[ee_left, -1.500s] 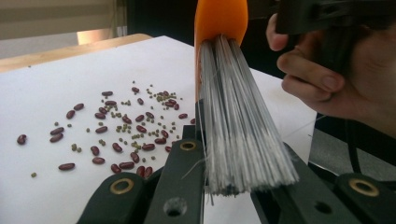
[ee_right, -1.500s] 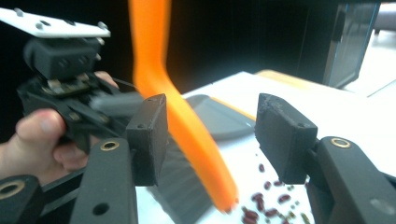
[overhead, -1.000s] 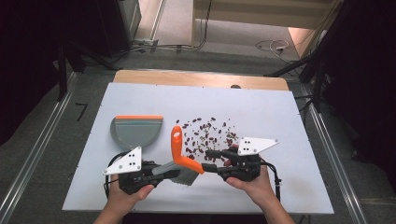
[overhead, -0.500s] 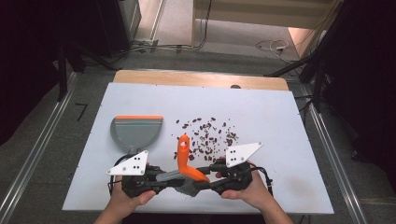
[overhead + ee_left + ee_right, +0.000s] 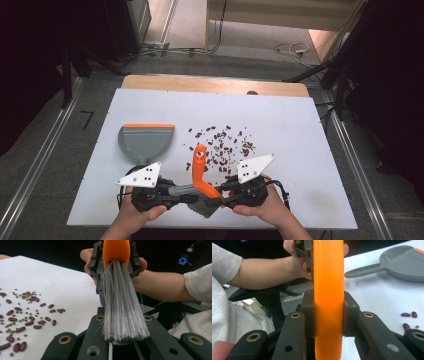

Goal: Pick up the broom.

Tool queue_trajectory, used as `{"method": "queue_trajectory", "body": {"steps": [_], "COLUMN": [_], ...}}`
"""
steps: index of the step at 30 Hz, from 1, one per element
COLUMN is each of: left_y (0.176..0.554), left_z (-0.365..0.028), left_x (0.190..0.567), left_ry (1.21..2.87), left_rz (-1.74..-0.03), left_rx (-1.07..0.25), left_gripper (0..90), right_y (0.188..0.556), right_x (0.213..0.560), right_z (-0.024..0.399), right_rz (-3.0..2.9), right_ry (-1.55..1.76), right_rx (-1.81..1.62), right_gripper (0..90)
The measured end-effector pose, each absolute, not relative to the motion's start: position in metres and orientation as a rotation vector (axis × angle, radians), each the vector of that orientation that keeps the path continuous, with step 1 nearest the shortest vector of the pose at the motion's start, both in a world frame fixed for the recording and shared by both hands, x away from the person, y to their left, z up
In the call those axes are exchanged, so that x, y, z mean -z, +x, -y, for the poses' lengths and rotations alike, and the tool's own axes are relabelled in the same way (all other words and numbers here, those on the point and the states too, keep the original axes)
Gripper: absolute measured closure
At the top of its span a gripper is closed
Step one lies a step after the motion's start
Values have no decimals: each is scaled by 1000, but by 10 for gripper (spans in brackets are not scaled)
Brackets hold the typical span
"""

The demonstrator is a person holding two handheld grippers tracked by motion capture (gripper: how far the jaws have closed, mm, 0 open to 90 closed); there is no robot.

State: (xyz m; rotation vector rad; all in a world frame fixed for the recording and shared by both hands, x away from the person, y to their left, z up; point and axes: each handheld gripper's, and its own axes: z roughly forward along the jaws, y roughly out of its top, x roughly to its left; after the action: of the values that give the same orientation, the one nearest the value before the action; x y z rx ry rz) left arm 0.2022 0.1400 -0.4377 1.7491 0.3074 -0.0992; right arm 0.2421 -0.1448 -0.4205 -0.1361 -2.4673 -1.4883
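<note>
A hand brush with an orange handle [image 5: 200,167] and grey bristles [image 5: 123,315] hangs between both grippers near the table's front edge. My left gripper [image 5: 185,191] is shut on the bristle tuft, which fans out between its jaws [image 5: 122,322]. My right gripper [image 5: 215,195] has just been closing, and its pads now press both sides of the orange handle [image 5: 328,290]. A grey dustpan [image 5: 146,141] with an orange lip lies on the table to the left. Scattered red beans [image 5: 222,145] and small green ones [image 5: 22,312] lie beyond the brush.
The white table top [image 5: 300,130] has bare room to the right of the beans. The dustpan's handle [image 5: 364,270] points toward the front edge near the left hand. A wooden strip [image 5: 215,84] runs along the far edge.
Both hands have drawn back toward the front edge with the brush. Its orange handle has swung from leaning left to standing nearly straight away from me. The right jaws have closed onto it.
</note>
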Motion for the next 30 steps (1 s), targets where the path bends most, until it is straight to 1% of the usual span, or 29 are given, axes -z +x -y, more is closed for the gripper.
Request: {"method": "queue_trajectory", "body": {"steps": [1, 2, 3, 5, 6, 7, 8, 10, 11, 12, 13, 15, 18, 19, 25, 30], "left_y": [203, 204, 204, 204, 205, 206, 207, 209, 209, 210, 210, 211, 212, 212, 213, 212], "left_z": [-141, -141, -141, -142, -142, -143, -145, -148, -150, -151, -153, -157, -163, -165, -174, -175], "left_x": [438, 439, 439, 439, 440, 440, 440, 441, 441, 441, 441, 441, 442, 442, 443, 445], "left_ry": [1743, 1735, 1731, 1725, 1722, 1725, 1724, 1704, 1702, 1693, 1687, 1676, 1658, 1653, 1629, 1640], "left_rz": [-310, -317, -323, -355, -383, -412, -435, -479, -494, -514, -538, -569, -592, -594, -632, -626], "left_rx": [108, 113, 100, 69, 59, 47, 34, 7, -9, -30, -46, -70, -94, -107, -154, -180], "left_gripper": [845, 820, 820, 691, 596, 521, 521, 399, 331, 215, 215, 121, 20, 4, 4, 4], "right_y": [241, 241, 241, 241, 242, 242, 242, 243, 244, 245, 245, 246, 248, 249, 255, 260], "right_x": [419, 417, 417, 415, 415, 415, 415, 415, 415, 414, 414, 413, 411, 411, 411, 409], "right_z": [145, 145, 145, 145, 145, 145, 145, 147, 148, 150, 150, 151, 153, 155, 162, 170], "right_rz": [2478, 2483, 2483, 2510, 2516, 2526, 2526, 2538, 2540, 2558, 2558, 2591, 2625, 2639, 2677, 2717], "right_ry": [-147, -165, -165, -206, -220, -231, -231, -250, -258, -283, -283, -308, -365, -387, -478, -542], "right_rx": [1482, 1485, 1485, 1483, 1482, 1482, 1482, 1490, 1500, 1505, 1505, 1504, 1507, 1511, 1503, 1518], "right_gripper": [687, 689, 689, 690, 690, 690, 690, 690, 690, 690, 690, 690, 690, 690, 690, 690]}}
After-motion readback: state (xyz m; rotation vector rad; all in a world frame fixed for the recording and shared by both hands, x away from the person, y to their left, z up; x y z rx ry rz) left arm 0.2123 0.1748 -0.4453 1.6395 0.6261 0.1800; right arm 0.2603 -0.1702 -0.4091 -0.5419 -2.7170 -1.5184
